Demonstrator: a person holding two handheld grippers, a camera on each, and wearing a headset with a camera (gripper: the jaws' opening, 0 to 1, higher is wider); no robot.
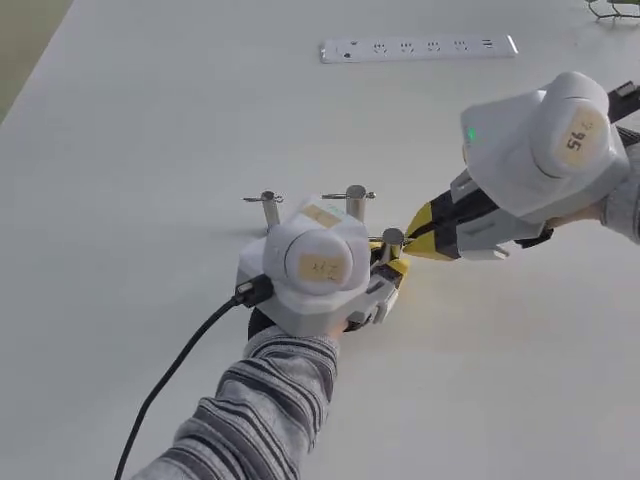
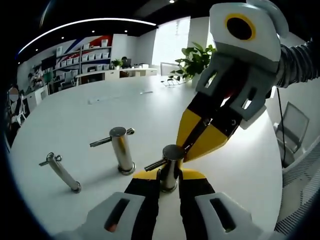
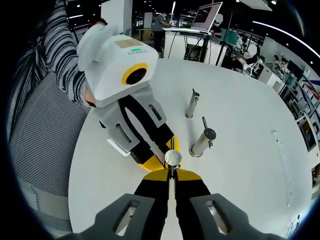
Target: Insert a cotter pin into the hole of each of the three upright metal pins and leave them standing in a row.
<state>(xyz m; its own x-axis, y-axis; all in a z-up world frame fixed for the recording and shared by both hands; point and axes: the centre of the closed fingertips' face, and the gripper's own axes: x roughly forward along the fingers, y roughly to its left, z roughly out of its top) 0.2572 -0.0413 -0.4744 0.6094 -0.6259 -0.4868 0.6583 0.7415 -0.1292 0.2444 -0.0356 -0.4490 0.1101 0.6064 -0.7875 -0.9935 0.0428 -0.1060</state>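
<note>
Three metal pins stand in a row on the white table (image 1: 150, 150). The far-left pin (image 1: 270, 209) (image 2: 63, 172) and the middle pin (image 1: 356, 201) (image 2: 122, 150) each carry a cotter pin across the top. My left gripper (image 1: 390, 265) (image 2: 169, 176) is shut on the lower part of the third pin (image 1: 392, 240) (image 2: 171, 165) (image 3: 173, 158). My right gripper (image 1: 411, 232) (image 3: 172, 175) reaches in from the right, shut on a cotter pin (image 2: 155, 164). The cotter pin's end pokes out of the third pin's far side.
A white power strip (image 1: 418, 47) lies at the back of the table. A black cable (image 1: 170, 375) trails from the left gripper toward the near edge beside a striped sleeve (image 1: 260, 410). A grey chair (image 3: 35, 150) stands beside the table.
</note>
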